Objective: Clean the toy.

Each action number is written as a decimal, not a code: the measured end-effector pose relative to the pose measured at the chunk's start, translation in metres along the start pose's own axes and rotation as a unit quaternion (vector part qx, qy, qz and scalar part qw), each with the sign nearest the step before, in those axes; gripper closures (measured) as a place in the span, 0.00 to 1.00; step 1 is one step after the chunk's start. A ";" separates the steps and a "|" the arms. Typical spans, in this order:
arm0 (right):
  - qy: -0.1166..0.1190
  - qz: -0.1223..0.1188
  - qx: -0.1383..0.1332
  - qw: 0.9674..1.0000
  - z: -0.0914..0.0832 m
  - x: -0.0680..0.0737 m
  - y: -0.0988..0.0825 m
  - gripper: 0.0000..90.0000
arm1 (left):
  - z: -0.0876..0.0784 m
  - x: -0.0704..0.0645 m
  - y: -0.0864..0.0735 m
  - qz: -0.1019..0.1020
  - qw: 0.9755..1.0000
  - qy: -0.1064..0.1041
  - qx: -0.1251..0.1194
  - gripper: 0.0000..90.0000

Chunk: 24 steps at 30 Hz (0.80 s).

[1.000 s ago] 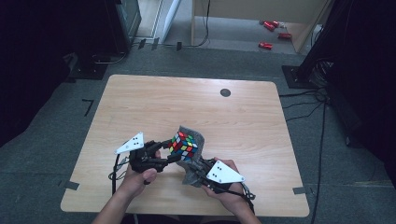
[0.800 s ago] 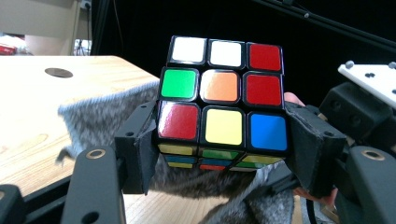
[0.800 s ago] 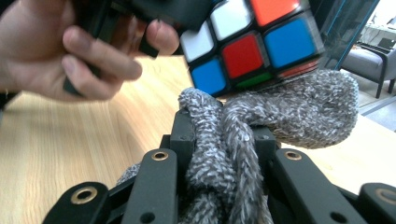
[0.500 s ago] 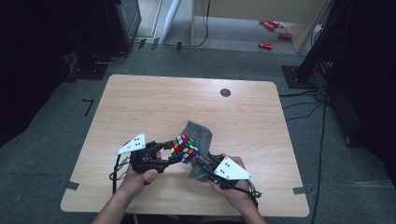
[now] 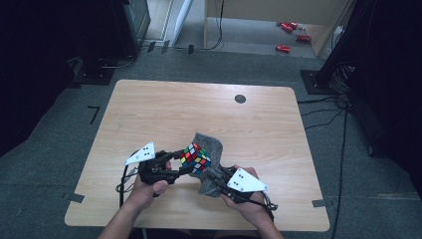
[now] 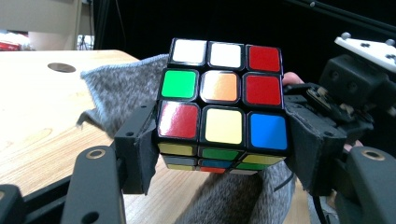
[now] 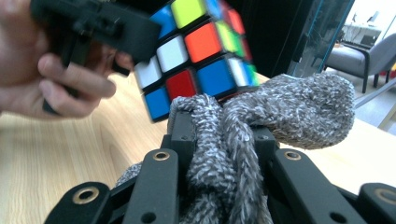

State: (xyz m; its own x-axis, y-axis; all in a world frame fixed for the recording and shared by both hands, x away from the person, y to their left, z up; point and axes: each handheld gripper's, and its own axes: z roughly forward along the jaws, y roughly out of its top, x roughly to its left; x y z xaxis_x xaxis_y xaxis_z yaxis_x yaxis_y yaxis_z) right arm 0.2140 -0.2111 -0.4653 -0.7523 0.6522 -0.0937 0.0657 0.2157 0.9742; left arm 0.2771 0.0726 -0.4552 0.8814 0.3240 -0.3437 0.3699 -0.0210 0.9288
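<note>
Item one: a glossy plastic puzzle cube (image 6: 223,108) with black edging and square stickers in white, red, green, orange, yellow and blue. We find it raised above the near middle of the pale wooden table (image 5: 164,109), tilted on a corner in the high view, with no long axis to record. The left gripper (image 6: 223,158) clamps it, black padded jaws pressed flat on two opposite sides.

Item two: a grey fuzzy knitted cloth (image 7: 261,116), soft and loosely looped. We note it bunched tight between the closed jaws of the right gripper (image 7: 223,140), its free end bulging out behind and under the cube.

The left gripper view gives us one full cube face, the topmost row of another below it, and cloth behind and beneath. The right gripper view gives the cube's underside corner, slightly blurred, and the person's left hand (image 7: 51,70). The high view places both hands at the table's near edge, and a dark round disc (image 5: 240,98) towards the far edge.
</note>
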 end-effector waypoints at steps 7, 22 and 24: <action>0.034 -0.032 0.019 0.999 0.010 0.018 -0.003 0.79 | -0.001 0.000 0.000 -0.005 1.000 0.001 -0.003 0.39; 0.036 -0.025 0.020 0.999 0.011 0.019 -0.003 0.79 | -0.002 0.001 0.000 -0.005 1.000 0.003 -0.003 0.39; 0.040 -0.018 0.022 0.999 0.013 0.022 -0.004 0.79 | -0.003 0.001 0.000 -0.005 1.000 0.007 -0.007 0.39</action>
State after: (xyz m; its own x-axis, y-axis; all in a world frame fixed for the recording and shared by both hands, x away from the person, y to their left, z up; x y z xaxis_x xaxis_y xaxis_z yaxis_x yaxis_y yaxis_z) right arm 0.2057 -0.1878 -0.4741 -0.8049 0.5831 -0.1102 0.0653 0.2716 0.9602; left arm 0.2776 0.0754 -0.4552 0.8734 0.3372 -0.3513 0.3748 -0.0050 0.9271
